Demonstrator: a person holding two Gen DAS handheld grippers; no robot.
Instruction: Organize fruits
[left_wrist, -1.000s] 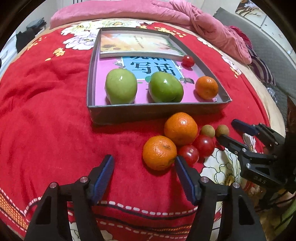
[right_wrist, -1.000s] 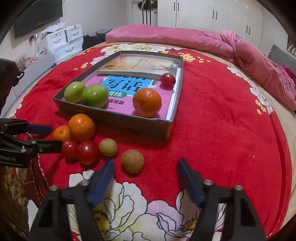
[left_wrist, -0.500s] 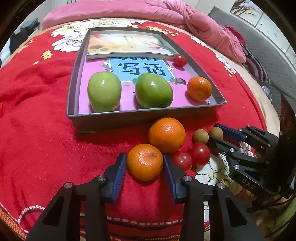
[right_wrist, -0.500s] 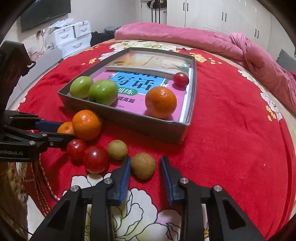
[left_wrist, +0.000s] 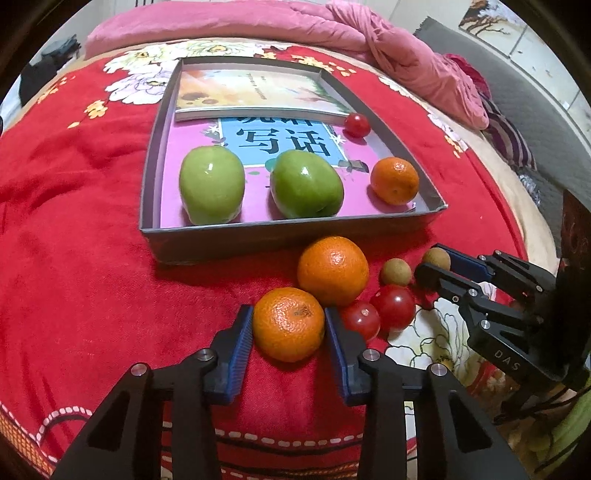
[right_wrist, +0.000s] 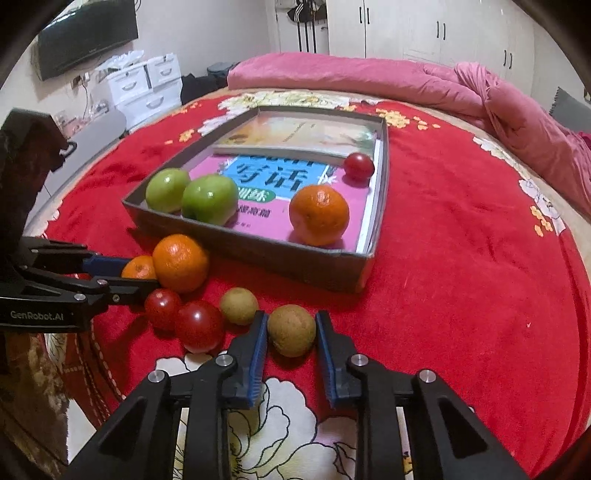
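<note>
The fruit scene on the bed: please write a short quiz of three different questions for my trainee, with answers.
1. True or false: the left gripper has its jaws around the small orange.
2. Multiple choice: the right gripper is closing on A) a cherry tomato, B) the brown round fruit, C) a green apple.
3. Count: how many fruits lie inside the gray tray?

Key:
1. True; both blue pads sit against its sides.
2. B.
3. Four: two green apples, one orange, one cherry tomato.
</note>
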